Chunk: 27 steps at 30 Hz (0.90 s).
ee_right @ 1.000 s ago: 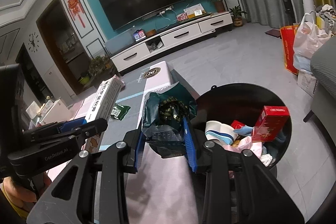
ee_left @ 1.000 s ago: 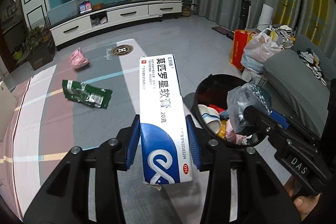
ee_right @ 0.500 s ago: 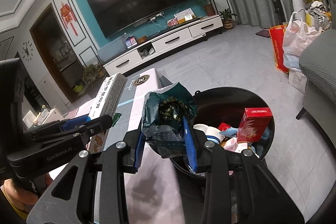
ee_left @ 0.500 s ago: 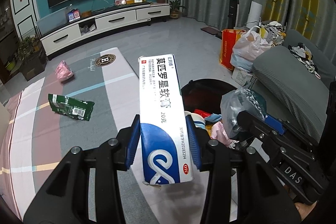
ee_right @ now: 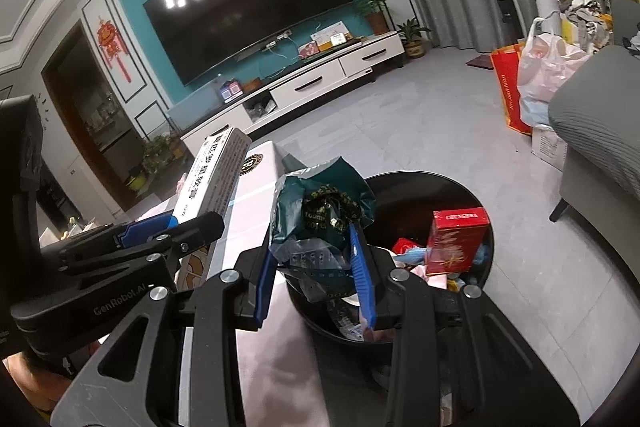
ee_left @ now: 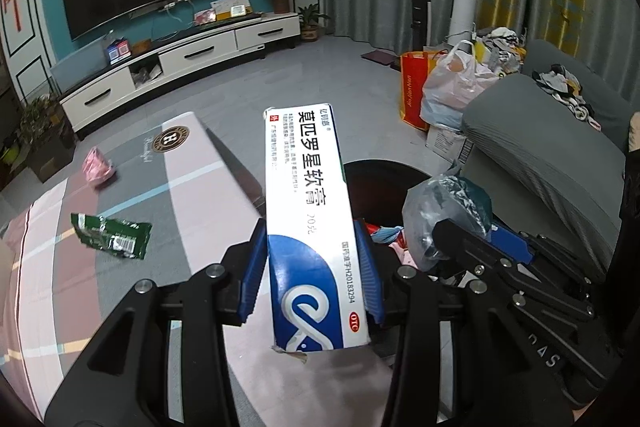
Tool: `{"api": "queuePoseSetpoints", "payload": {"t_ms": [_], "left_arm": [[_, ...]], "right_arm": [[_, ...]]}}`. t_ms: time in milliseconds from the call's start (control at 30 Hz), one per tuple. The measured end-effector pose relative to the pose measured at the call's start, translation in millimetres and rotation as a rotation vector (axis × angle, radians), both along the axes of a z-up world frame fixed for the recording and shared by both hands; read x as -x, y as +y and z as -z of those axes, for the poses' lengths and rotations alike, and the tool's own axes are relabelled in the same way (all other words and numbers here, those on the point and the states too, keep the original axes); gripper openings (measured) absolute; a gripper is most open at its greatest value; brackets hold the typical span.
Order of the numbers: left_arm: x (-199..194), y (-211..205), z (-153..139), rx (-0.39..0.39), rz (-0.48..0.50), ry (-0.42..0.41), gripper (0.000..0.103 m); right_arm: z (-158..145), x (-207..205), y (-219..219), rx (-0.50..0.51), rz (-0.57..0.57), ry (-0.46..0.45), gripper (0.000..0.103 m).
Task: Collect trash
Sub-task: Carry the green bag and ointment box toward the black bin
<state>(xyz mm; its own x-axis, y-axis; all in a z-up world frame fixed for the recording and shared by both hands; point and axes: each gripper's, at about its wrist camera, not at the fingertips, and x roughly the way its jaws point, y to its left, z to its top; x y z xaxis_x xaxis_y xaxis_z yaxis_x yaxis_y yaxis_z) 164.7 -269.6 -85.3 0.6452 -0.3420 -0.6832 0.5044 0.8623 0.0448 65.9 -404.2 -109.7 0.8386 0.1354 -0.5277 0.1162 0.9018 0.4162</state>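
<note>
I had the left gripper point(ee_left: 310, 275) clamped on a white and blue medicine box point(ee_left: 310, 227), its 2 blue fingers point(ee_left: 253, 279) pressed against the long sides, the box pointing forward and up over the edge of the patterned bed cover point(ee_left: 132, 291). My right gripper point(ee_right: 316, 267) was closed on a crumpled teal wrapper point(ee_right: 320, 215), held just above the near rim of the black trash bin point(ee_right: 486, 211). From the right wrist view the bin already had a red carton point(ee_right: 458, 241) standing inside among other scraps. In the left wrist view the wrapper bundle point(ee_left: 448, 215) showed just right of the box, with the bin point(ee_left: 380, 179) right behind both. Out on the bed cover I could see a flattened green packet point(ee_left: 112, 235) lying to the left, and a pink crumpled piece point(ee_left: 98, 169) further back, well apart from both grippers. A grey sofa point(ee_left: 540, 167) sat to the right of the bin, with plastic bags point(ee_left: 452, 91) and a red shopping bag point(ee_left: 414, 87) behind it.
</note>
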Motion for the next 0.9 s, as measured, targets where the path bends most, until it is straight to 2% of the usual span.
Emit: {"api": "queuePoseSetpoints", "payload": {"t_ms": [400,900], "left_arm": [[-8,-25,6,-0.033,0.035,0.001,0.044],[-26,-40,21,-0.012,0.053,0.054,0.043]], "right_arm": [[5,-1,-15,-0.001,0.058,0.018,0.035],[15,-13,-19,-0.021,0.1,0.068,0.035]]}}
